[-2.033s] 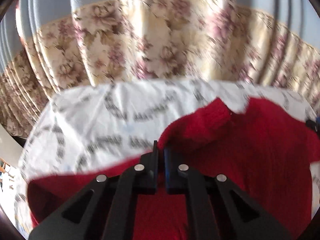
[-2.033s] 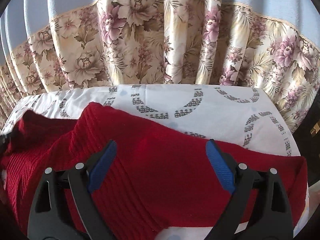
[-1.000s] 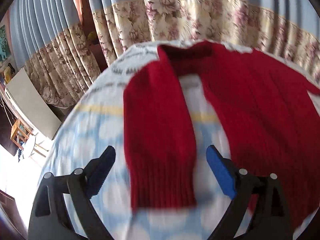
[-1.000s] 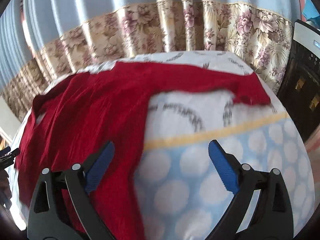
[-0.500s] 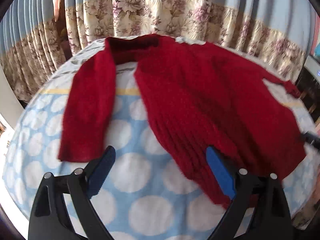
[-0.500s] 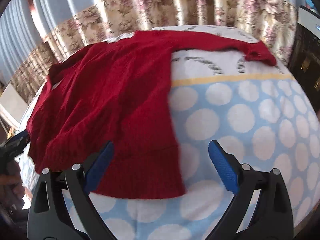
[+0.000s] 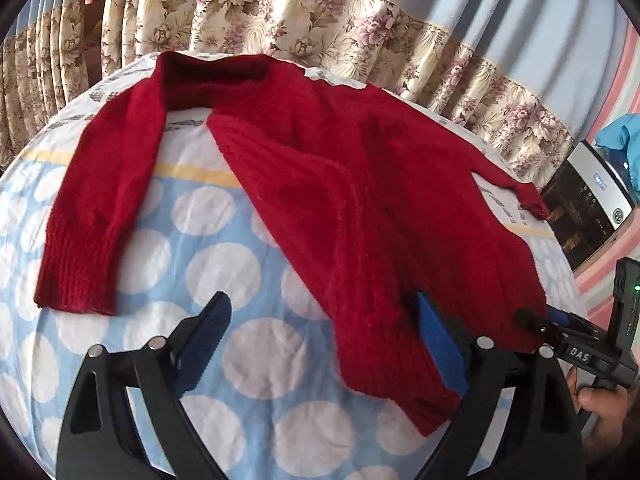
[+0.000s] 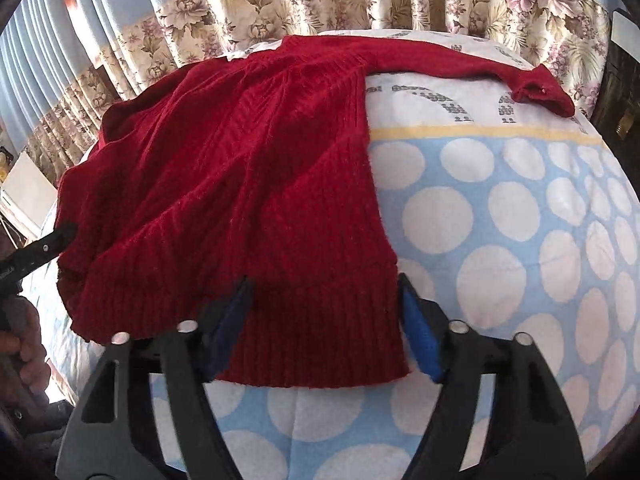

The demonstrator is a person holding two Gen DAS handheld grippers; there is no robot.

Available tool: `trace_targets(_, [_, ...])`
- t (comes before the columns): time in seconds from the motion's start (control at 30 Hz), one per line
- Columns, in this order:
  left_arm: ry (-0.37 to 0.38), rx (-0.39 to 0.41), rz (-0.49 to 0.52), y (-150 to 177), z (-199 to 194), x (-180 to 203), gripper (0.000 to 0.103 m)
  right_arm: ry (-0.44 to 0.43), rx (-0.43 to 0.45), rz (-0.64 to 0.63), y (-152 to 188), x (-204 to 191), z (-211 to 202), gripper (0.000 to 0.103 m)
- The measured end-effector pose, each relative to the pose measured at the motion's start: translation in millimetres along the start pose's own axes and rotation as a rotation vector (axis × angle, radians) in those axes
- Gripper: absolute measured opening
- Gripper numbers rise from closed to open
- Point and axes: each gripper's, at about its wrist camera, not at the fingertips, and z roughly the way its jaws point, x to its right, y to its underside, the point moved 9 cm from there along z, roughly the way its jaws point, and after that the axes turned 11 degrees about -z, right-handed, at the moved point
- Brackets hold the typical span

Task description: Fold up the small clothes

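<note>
A red knitted sweater (image 7: 344, 184) lies spread on a bed, collar toward the far curtains, hem toward me. It also shows in the right wrist view (image 8: 256, 184). One sleeve (image 7: 92, 208) lies straight at the left, the other sleeve (image 8: 472, 68) stretches out right. My left gripper (image 7: 324, 336) is open at the left corner of the hem, its right finger under the raised hem edge. My right gripper (image 8: 324, 316) is open, with the hem's right corner lying between its fingers. The right gripper's tip also shows in the left wrist view (image 7: 536, 320).
The bedsheet (image 8: 500, 216) is light blue with white dots, with a yellow stripe and white printed area farther back. Floral and blue curtains (image 7: 320, 20) hang behind the bed. A dark appliance (image 7: 588, 208) stands at the right of the bed.
Both grippers pulled back from the collar end to the hem. The left gripper, shut on the sweater two seconds ago, is now open. The right gripper has closed in on the hem's right corner.
</note>
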Motion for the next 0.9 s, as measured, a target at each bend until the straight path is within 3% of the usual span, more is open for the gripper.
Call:
trace_targets(0.07, [0.018,0.007,-0.005,-1,-4,3,0.091,0.002,-0.002,-0.018,0,-2,0,0.057])
trace_targets(0.17, [0.033,0.011,0.028,1,-7,13,0.075,-0.004,-0.002,-0.032,0,-5,-1,0.034])
trace_targets(0.2, [0.036,0.001,0.042,3,-6,16,0.066,-0.007,-0.002,-0.033,1,-6,-2,0.033])
trace_targets(0.33, [0.040,-0.040,0.034,9,5,16,0.048,-0.012,0.003,-0.028,1,-5,-3,0.026])
trace_targets(0.47, [0.053,-0.020,0.039,6,-4,15,0.029,-0.012,0.014,-0.028,-2,-6,-8,0.015])
trace_targets(0.6, [0.035,-0.017,0.048,7,-15,5,0.023,-0.011,0.025,-0.021,-5,-3,-14,0.014])
trace_targets(0.9, [-0.065,-0.016,0.015,9,-63,-42,0.023,0.014,0.058,-0.022,-11,11,-53,0.013])
